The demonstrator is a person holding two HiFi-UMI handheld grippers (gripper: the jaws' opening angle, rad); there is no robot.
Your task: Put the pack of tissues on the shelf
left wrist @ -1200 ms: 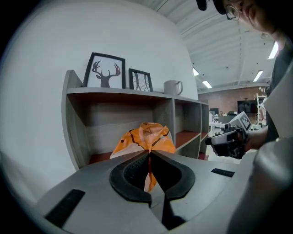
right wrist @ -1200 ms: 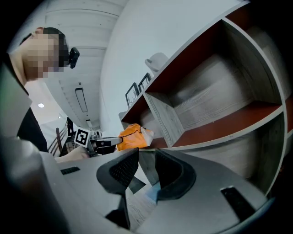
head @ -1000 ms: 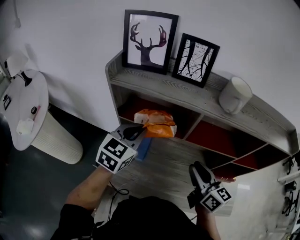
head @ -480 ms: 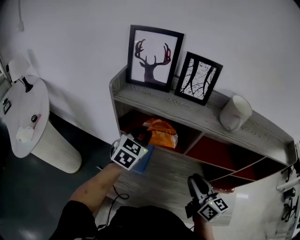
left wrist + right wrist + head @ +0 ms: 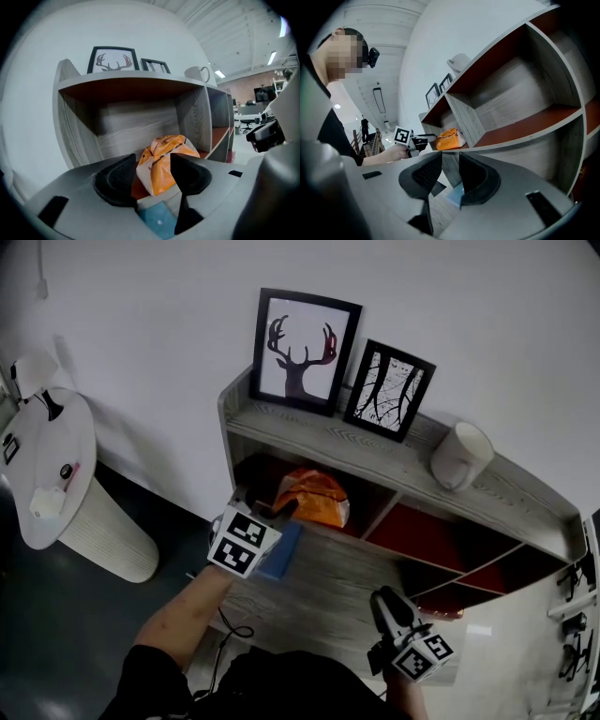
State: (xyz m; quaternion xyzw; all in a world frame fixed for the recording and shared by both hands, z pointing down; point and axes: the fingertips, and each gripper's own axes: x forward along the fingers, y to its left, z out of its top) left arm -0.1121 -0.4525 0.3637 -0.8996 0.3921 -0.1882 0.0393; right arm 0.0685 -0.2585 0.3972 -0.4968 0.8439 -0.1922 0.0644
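Right gripper (image 5: 385,600): held low, nearest the person, in front of the shelf's right half. Its jaws stand slightly apart with nothing between them.
Floor (image 5: 328,589): pale wood-grain boards run bare between the two grippers and up to the shelf front.
Blue flat thing (image 5: 280,555): lies just below the left gripper, on the side toward the shelf.
Left gripper (image 5: 282,510): held at the front edge of the leftmost compartment. Its jaws have just been opening and now stand wide. In its own view the pack shows in the gap between the pads, but they do not press on it.
Pack of tissues (image 5: 315,499): orange and white, crumpled. It lies released on the red-brown floor of the leftmost compartment, just past the left gripper's tips. There is free room to its left and above it, and the upright divider is near on its right.
Shelf (image 5: 375,452): grey wood grain, with a curved left side wall and a long top board. The red-floored compartments to the right of the divider hold nothing visible.
Deer picture (image 5: 300,351): leans on the wall at the top board's left end.
Branch picture (image 5: 389,388): stands just beside the deer picture, on its right.
White mug (image 5: 461,456): sits further right on the top board, apart from the frames.
Round white table (image 5: 42,465): stands well to the left of the shelf, with dark floor between them.
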